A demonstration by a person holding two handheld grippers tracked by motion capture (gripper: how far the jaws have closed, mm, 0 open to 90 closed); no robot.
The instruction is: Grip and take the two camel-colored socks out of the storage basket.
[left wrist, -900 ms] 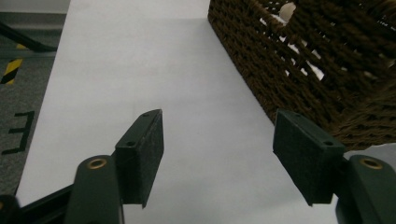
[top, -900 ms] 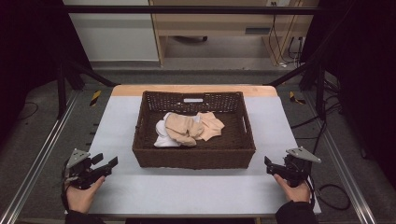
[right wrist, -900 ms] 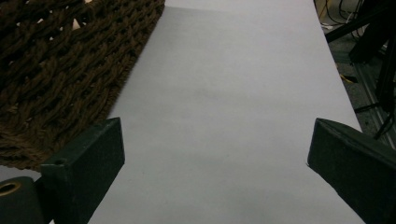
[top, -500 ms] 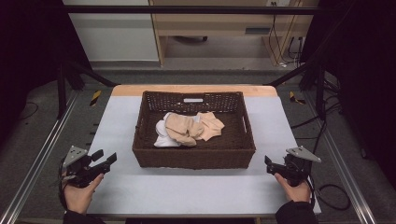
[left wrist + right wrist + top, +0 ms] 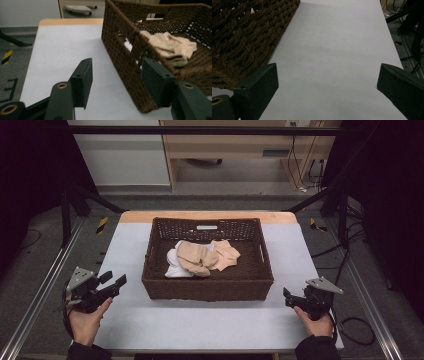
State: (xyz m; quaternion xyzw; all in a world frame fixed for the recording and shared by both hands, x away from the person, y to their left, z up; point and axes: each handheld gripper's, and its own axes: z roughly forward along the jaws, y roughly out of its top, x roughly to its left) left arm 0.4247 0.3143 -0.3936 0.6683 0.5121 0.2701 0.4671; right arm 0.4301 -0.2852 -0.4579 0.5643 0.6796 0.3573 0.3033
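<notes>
Two grippers idle on my table (image 5: 210, 325): left gripper (image 5: 112, 283) at the left edge, right gripper (image 5: 289, 298) near the right front corner, jaws wide, empty. Wicker basket (image 5: 207, 287) sits centred, long axis left-right, holding beige socks (image 5: 205, 257) over white cloth (image 5: 174, 268).

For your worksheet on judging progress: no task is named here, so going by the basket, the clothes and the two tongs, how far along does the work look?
Done: nothing visible; the beige and white clothes lie heaped inside the wicker basket. In hand: nothing; the left tongs and right tongs are open and empty, either side of the basket above the table. Left: apparently everything, probably starting with reaching into the basket.
</notes>
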